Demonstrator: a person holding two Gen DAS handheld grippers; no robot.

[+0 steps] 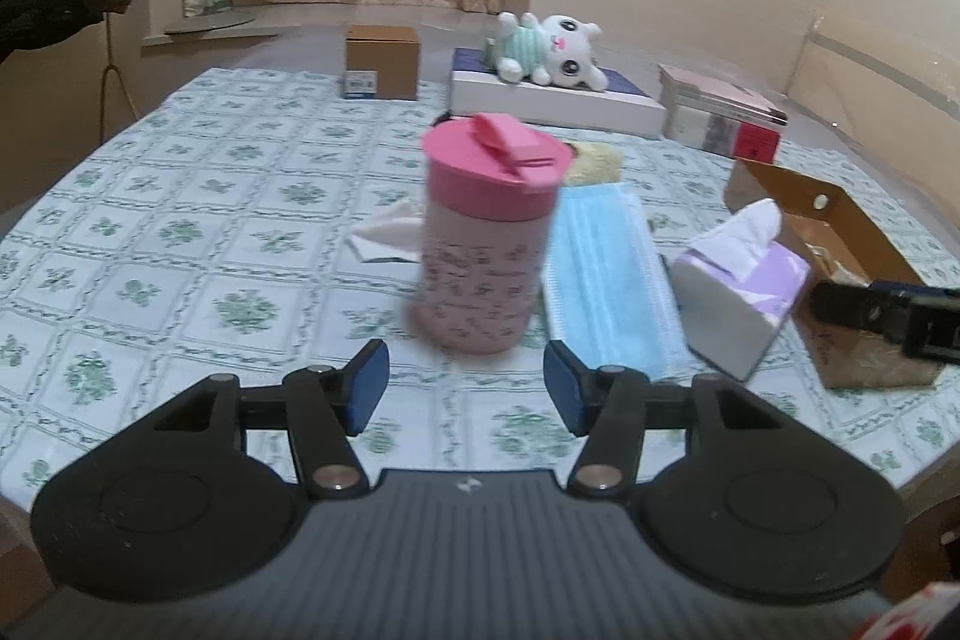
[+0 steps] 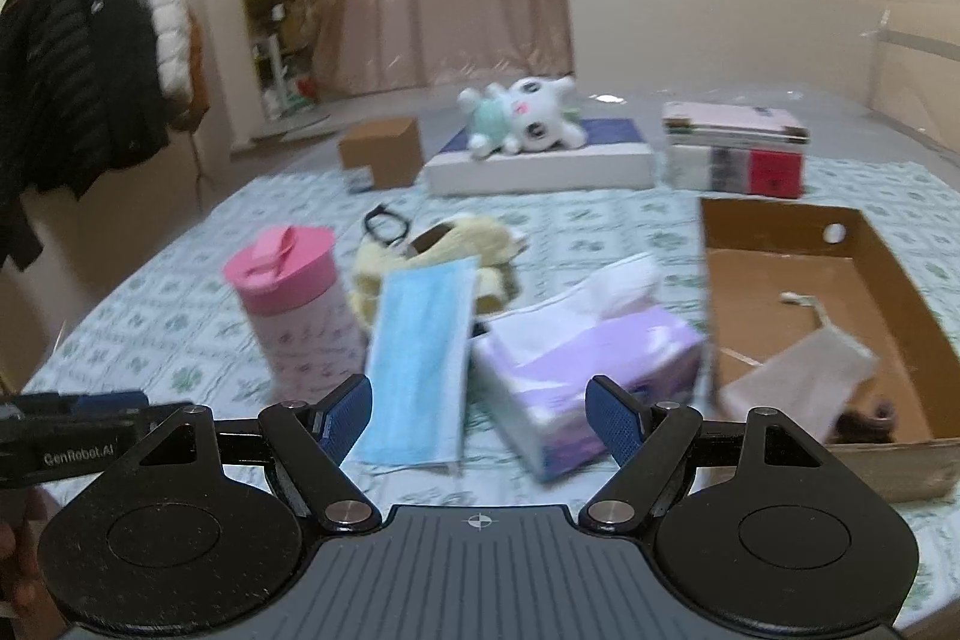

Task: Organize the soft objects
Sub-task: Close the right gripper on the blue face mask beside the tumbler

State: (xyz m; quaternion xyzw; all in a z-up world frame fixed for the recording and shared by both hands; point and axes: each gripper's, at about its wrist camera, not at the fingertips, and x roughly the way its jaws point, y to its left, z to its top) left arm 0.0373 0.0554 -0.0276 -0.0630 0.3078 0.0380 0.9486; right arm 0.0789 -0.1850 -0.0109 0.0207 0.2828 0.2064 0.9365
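My left gripper [image 1: 467, 364] is open and holds nothing, just short of a pink lidded cup [image 1: 486, 244]. Right of the cup lie a blue face mask [image 1: 606, 274] and a purple tissue pack [image 1: 744, 280]. My right gripper [image 2: 480, 391] is open and holds nothing; the mask [image 2: 420, 352] and tissue pack [image 2: 576, 358] lie just beyond its fingertips. A yellow soft item [image 2: 474, 238] lies behind the mask. An open cardboard box [image 2: 870, 280] at the right holds a pale pouch [image 2: 798, 376]. A white plush cat [image 2: 522, 112] lies on a flat white box at the back.
A white cloth [image 1: 384, 232] lies left of the cup, and black glasses [image 2: 387, 223] lie behind it. A small brown carton [image 1: 381, 61] and a pink-topped stack of boxes [image 2: 735, 148] stand at the back. Coats [image 2: 90, 58] hang at the left.
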